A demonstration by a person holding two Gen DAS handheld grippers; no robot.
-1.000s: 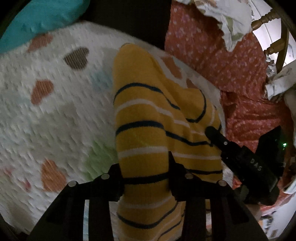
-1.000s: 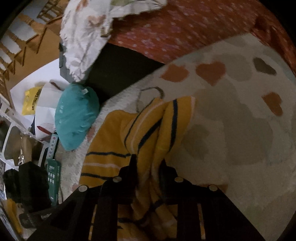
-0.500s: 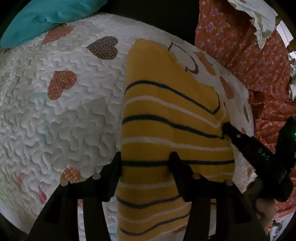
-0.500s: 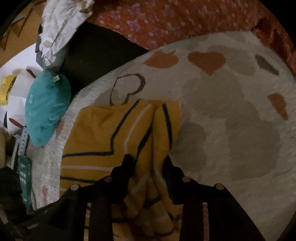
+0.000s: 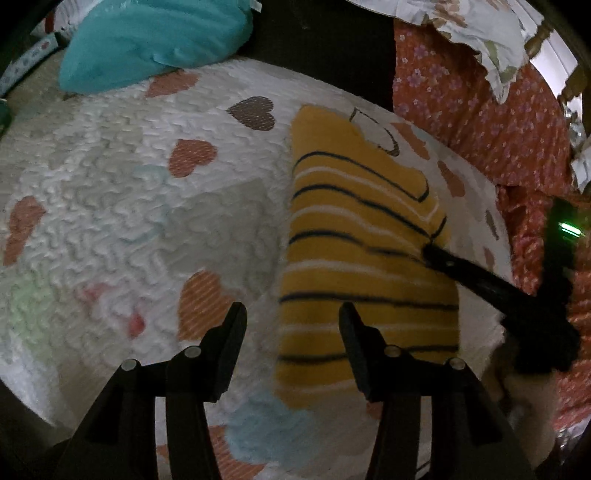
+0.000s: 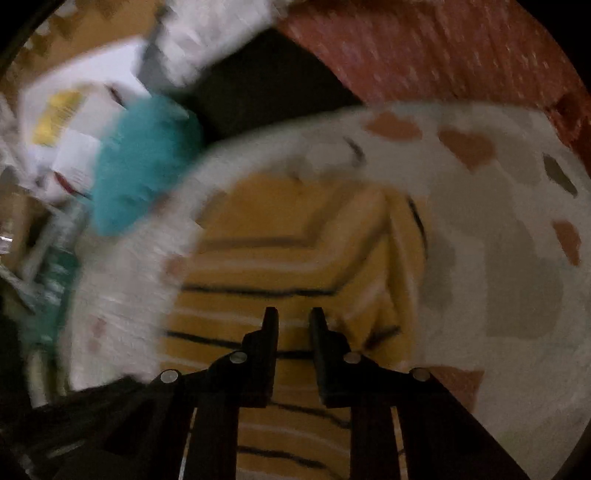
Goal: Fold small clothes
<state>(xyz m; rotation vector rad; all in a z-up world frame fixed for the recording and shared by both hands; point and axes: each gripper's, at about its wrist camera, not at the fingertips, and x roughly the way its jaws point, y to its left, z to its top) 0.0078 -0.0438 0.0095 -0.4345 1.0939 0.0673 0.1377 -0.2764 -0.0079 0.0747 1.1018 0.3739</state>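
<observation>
Yellow striped garment (image 5: 365,266) lies folded, bare quilt (image 5: 122,206) alongside its left edge.

Dim room, low warm light. Work surface is a white quilted blanket (image 5: 122,206) with orange, brown and pale hearts, puckered texture. Teal cushion (image 5: 155,37) sits at the blanket's far left edge, partly over it. Dark gap (image 5: 325,37) beyond the far edge. Orange-red floral fabric (image 5: 491,122) runs along the blanket's far right edge and right side. Crumpled white printed cloth (image 5: 476,26) lies over the top of that fabric. Wooden spindle furniture (image 5: 570,85) at far right, bright patch behind it. Right wrist view is motion-blurred: white papers and a yellow item (image 6: 59,114) clutter the area left of the cushion.
</observation>
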